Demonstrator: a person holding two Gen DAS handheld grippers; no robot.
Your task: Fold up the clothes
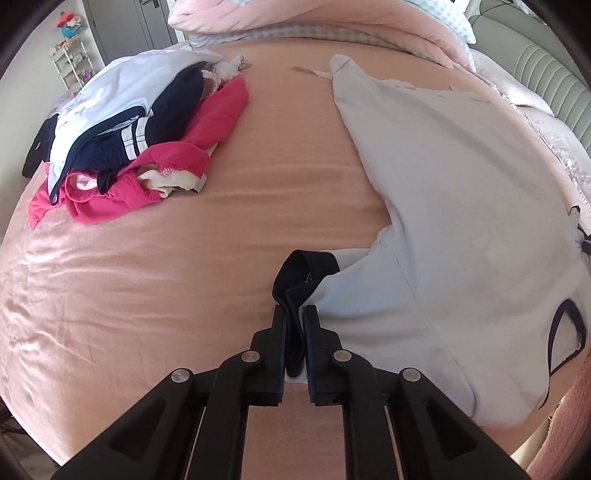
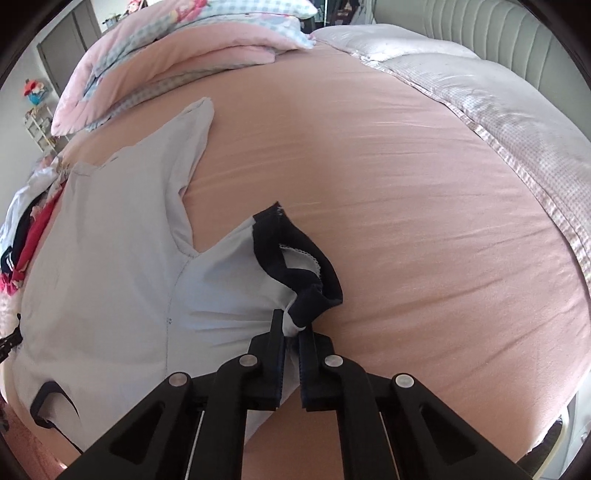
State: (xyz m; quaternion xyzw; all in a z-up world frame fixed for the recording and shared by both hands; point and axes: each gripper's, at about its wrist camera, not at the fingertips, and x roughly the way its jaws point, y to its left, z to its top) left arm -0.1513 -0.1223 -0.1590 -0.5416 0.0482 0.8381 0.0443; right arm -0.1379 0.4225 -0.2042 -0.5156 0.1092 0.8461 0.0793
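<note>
A pale blue T-shirt (image 1: 450,192) with navy cuffs lies spread on the pink bed sheet (image 1: 184,258). In the left wrist view my left gripper (image 1: 294,314) is shut on one sleeve, pinching its navy cuff (image 1: 303,269). In the right wrist view the same T-shirt (image 2: 110,236) stretches away to the left, and my right gripper (image 2: 291,325) is shut on the other sleeve at its navy cuff (image 2: 295,258). The navy neckline (image 2: 55,398) shows near the lower left there.
A heap of clothes (image 1: 129,136) in white, navy and bright pink sits at the left of the bed. Folded pink bedding (image 1: 295,18) lies at the far end. A pale quilt (image 2: 498,103) runs along the right side, by the padded headboard (image 2: 517,29).
</note>
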